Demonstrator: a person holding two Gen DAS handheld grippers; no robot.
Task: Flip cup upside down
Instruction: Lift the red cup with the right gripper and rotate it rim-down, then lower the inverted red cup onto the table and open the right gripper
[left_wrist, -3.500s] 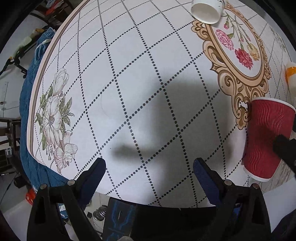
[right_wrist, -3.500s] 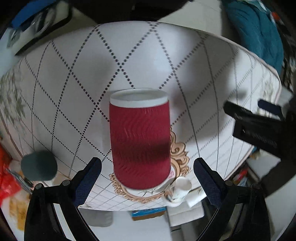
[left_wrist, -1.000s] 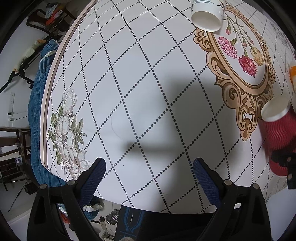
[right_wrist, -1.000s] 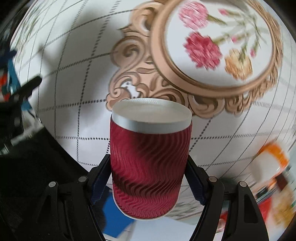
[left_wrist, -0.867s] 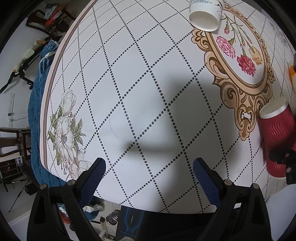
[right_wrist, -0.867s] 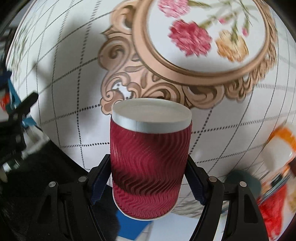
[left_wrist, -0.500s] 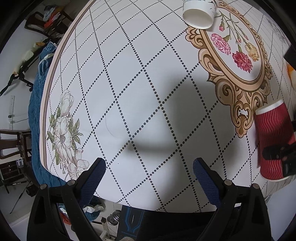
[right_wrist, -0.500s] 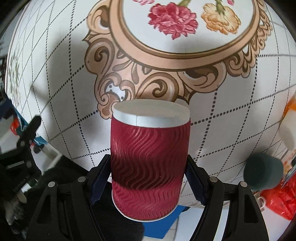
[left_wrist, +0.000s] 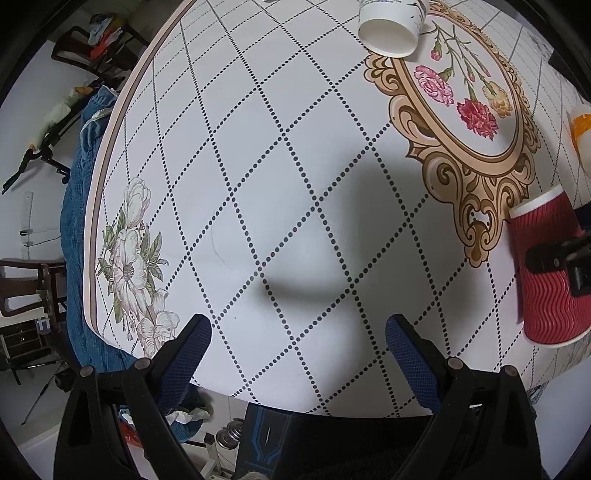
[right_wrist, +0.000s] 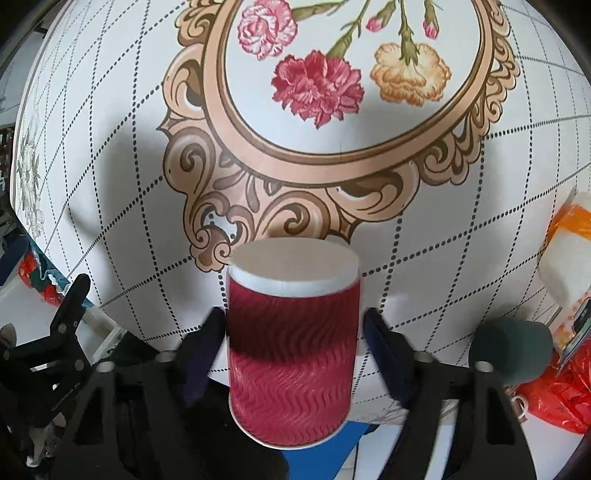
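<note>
While clamped sideways on the red cup (right_wrist: 291, 354), right claw (right_wrist: 293, 332) above the tabletop (right_wrist: 110, 129). Cup's white base facing away. Left claw (left_wrist: 297, 350) spread wide, holding nothing.

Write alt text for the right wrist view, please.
A red ribbed paper cup stands between the fingers of the right gripper, its white closed end facing the camera. Behind it lies a white table printed with a gold floral frame.
</note>
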